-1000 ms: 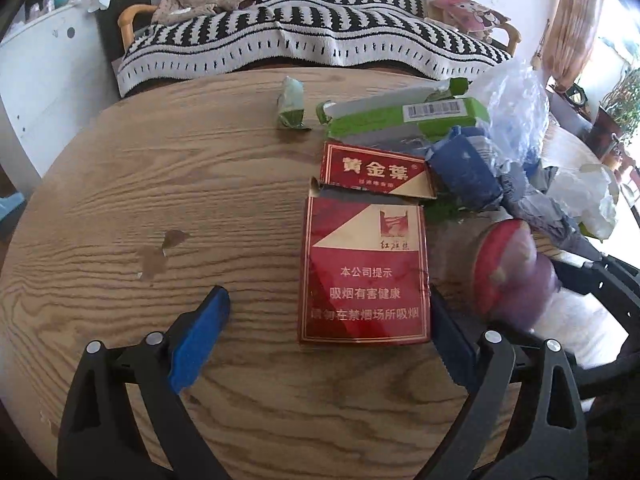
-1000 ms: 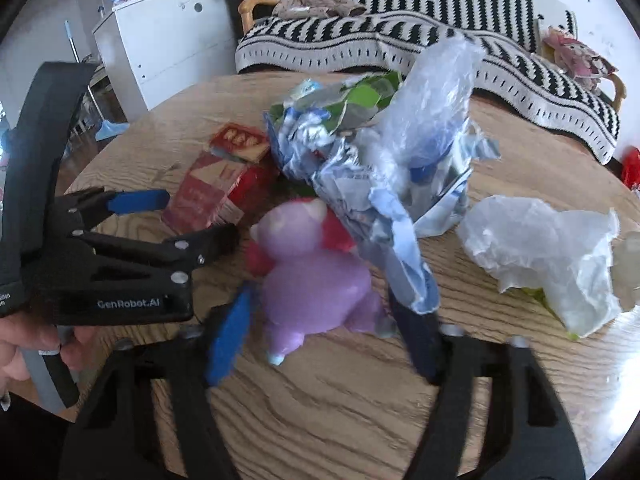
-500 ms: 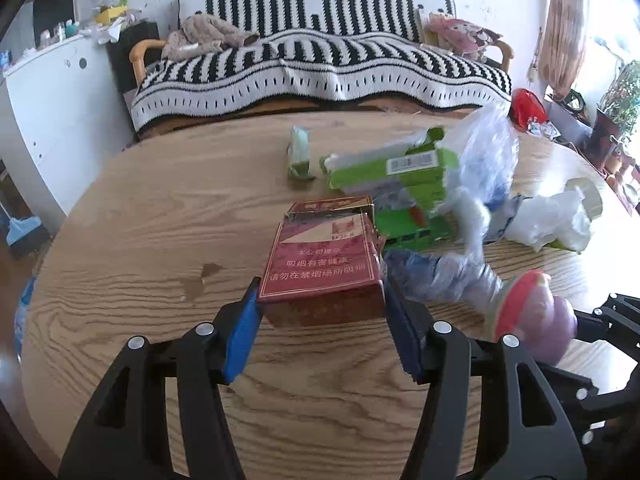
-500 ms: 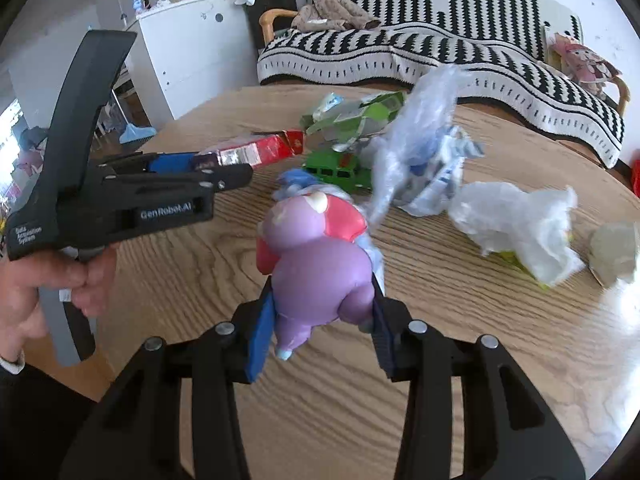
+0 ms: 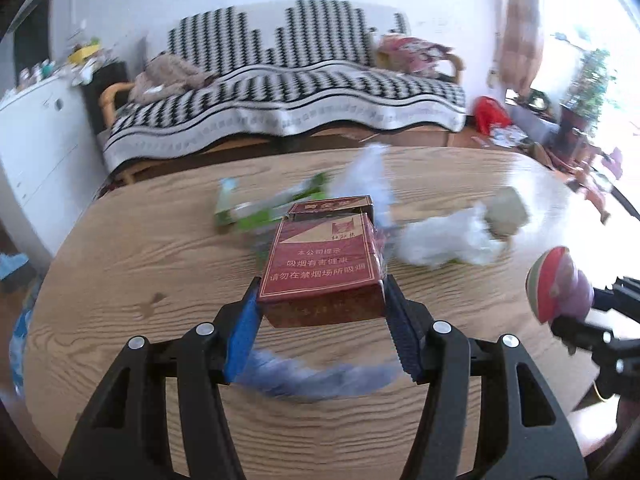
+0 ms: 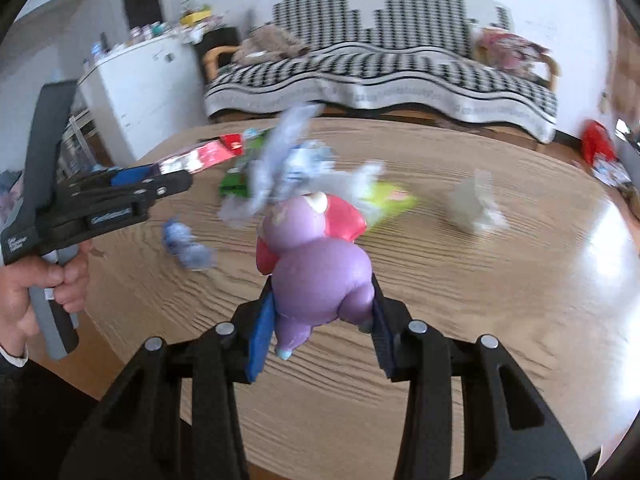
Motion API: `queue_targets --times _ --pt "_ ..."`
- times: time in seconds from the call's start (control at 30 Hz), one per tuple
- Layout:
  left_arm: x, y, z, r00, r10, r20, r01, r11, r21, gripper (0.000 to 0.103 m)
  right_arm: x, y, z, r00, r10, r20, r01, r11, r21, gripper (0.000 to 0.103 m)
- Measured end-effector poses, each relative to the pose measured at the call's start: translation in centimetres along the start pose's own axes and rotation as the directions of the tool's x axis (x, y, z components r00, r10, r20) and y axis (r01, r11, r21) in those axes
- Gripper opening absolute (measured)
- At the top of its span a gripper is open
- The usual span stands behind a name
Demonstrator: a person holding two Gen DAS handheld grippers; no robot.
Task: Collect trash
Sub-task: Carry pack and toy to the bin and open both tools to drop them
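Observation:
My left gripper (image 5: 322, 322) is shut on a red cigarette box (image 5: 324, 264), held above the wooden table (image 5: 132, 264). From the right wrist view the same box (image 6: 200, 156) sticks out of the left gripper, with a hand (image 6: 36, 288) on its handle. My right gripper (image 6: 320, 328) is shut on a purple and red toy figure (image 6: 320, 260), also lifted off the table. In the left wrist view that toy (image 5: 558, 284) shows at the far right. A blurred blue wrapper (image 5: 312, 376) lies under the left fingers.
On the table lie a green carton (image 5: 256, 212), crumpled clear plastic (image 5: 444, 240), a grey scrap (image 5: 506, 216), a blue-white wrapper (image 6: 186, 246) and a yellow-green packet (image 6: 388, 198). A striped sofa (image 5: 288, 92) stands behind the table, a white cabinet (image 6: 140, 84) to the left.
Both grippers closed on their objects and lifted them off the table: the left on the cigarette box, the right on the toy. The trash pile now sits farther away.

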State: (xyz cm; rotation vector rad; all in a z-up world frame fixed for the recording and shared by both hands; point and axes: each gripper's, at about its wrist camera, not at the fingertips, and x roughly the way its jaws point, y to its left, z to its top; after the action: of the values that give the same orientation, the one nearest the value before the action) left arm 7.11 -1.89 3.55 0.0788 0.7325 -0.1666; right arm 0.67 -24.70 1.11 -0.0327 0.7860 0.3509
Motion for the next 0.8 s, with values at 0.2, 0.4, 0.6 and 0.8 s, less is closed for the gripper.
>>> queue_targets --times 0.2,0.4,0.6,0.8 --pt "-0.9 -9.0 0.4 0.992 -0.128 0.023 0.126 0.988 0.084 0.058 -6.4 -8.9 -3.2 0.988 -0.151 0.020 0.147 0.980 0.132 0.042" --pt "-2.7 -20.0 -0.5 0.957 -0.291 0.019 0.280 0.936 0.212 0.057 -12.9 -17.6 -8.3 0.953 -0.304 0.007 0.292 0.919 0.267 0.042" --pt "-4.3 -31.7 -3.2 0.902 -0.432 -0.028 0.413 0.840 0.351 0.057 -20.1 -26.1 -15.2 0.900 -0.434 -0.041 0.410 0.808 0.423 0.042" --pt "-5.1 -43.2 -7.6 0.821 -0.552 -0.146 0.556 0.716 0.421 0.058 -25.5 -32.1 -21.7 0.858 -0.501 -0.113 0.471 0.678 0.564 0.043"
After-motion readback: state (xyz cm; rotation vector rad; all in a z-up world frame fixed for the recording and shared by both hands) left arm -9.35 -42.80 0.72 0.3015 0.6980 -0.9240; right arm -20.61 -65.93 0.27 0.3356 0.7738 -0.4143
